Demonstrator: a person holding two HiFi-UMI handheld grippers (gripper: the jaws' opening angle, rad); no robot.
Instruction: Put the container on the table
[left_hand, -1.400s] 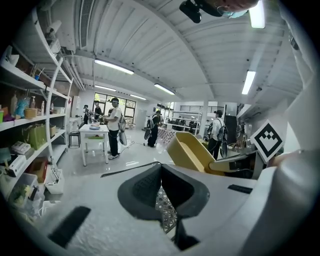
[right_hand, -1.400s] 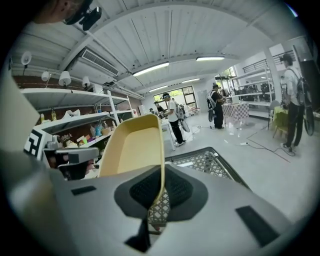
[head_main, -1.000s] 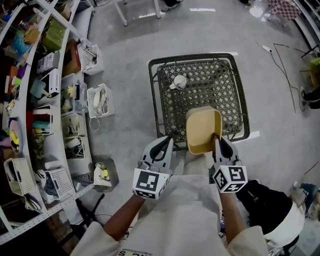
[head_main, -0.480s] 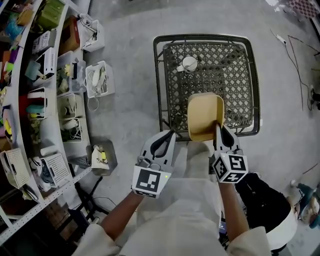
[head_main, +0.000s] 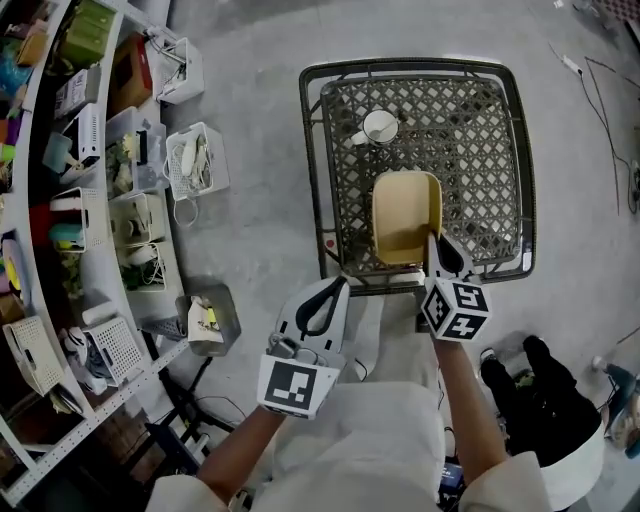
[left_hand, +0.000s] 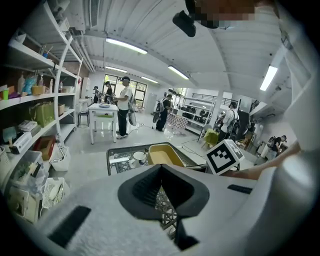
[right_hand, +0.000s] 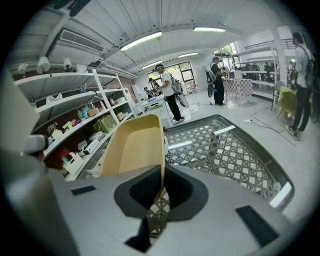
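A yellow rectangular container (head_main: 403, 215) hangs over the near part of the black mesh table (head_main: 490, 120). My right gripper (head_main: 433, 243) is shut on the near end of its right wall. In the right gripper view the container (right_hand: 131, 147) rises from the jaws, its thin wall pinched between them at my right gripper (right_hand: 160, 182). I cannot tell whether its bottom touches the mesh. My left gripper (head_main: 336, 287) is shut and holds nothing, short of the table's near edge. From the left gripper (left_hand: 161, 169) view the container (left_hand: 159, 155) lies ahead.
A white mug (head_main: 378, 126) stands on the table beyond the container. Shelves with bins (head_main: 60, 200) and floor baskets (head_main: 195, 160) line the left. A dark bag (head_main: 545, 400) lies at lower right. Several people stand far off in the gripper views.
The right gripper has carried the container forward, from over the table's near edge to further over the mesh. The left gripper has stayed shut and behind the edge.
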